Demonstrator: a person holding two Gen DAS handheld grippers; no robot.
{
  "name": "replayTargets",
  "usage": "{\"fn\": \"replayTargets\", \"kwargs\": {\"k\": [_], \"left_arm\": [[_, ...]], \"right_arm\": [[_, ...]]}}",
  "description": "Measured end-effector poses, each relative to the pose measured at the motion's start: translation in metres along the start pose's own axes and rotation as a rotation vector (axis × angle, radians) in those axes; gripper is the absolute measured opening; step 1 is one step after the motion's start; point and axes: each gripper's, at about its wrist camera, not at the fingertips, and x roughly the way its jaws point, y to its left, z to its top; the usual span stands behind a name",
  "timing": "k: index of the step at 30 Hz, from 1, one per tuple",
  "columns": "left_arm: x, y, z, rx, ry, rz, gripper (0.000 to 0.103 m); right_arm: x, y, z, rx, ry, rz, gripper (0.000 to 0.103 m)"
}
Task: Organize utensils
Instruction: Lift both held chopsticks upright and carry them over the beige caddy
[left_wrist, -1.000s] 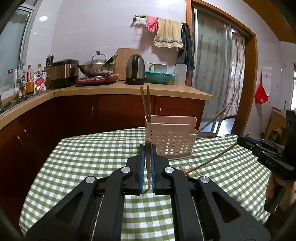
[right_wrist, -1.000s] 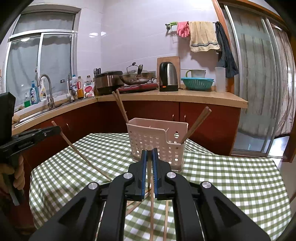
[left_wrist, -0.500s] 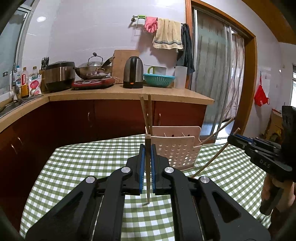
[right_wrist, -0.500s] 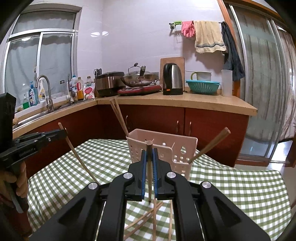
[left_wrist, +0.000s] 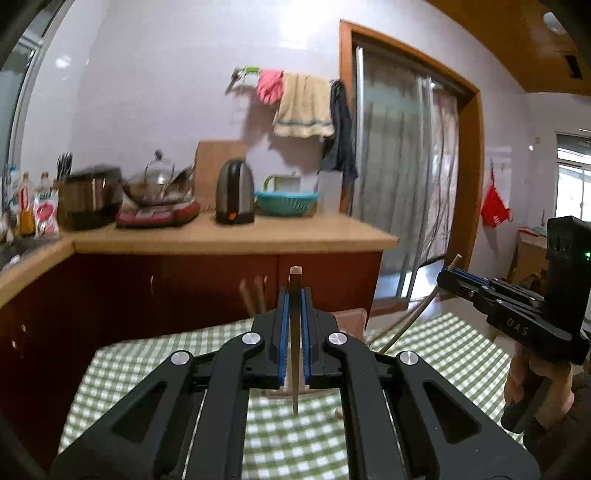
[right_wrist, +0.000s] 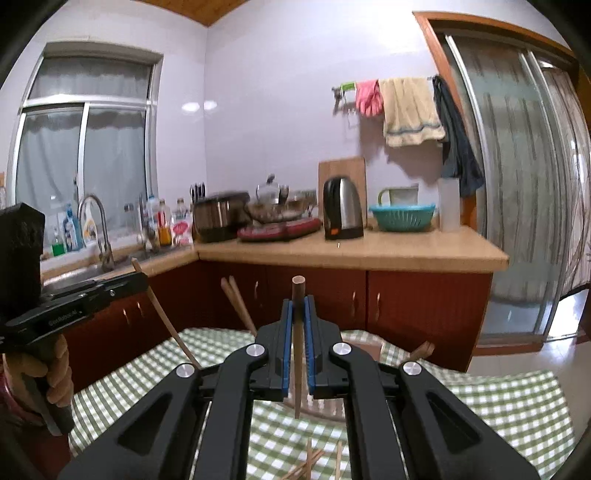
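Both chopsticks are rising higher above the basket (right_wrist: 369, 349). I'm clenching one chopstick (left_wrist: 295, 343) upright in my left gripper (left_wrist: 294, 332) and one chopstick (right_wrist: 297, 343) in my right gripper (right_wrist: 297, 339); three more are lying loose (right_wrist: 310, 459) on the near checkered tablecloth (right_wrist: 498, 406).

From my left wrist feed, the pale perforated plastic utensil basket (left_wrist: 351, 317) sits mostly hidden behind my fingers at 12 o'clock. Countertop cookware (left_wrist: 155, 192) blurs at 10 o'clock; loose wooden chopsticks (right_wrist: 308, 467) get cropped at 6 o'clock.
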Motion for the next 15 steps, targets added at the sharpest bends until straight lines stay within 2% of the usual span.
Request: {"fn": "replayTargets", "kwargs": {"k": [7,15], "left_arm": [[0.014,-0.011,0.041,0.016,-0.101,-0.013,0.007],[0.049,-0.007,0.066,-0.002,-0.177,0.014,0.007]], "right_arm": [[0.000,-0.011,0.031,-0.026,-0.083,-0.042,0.007],[0.027,-0.030,0.038,-0.030,-0.095,-0.080,0.007]]}}
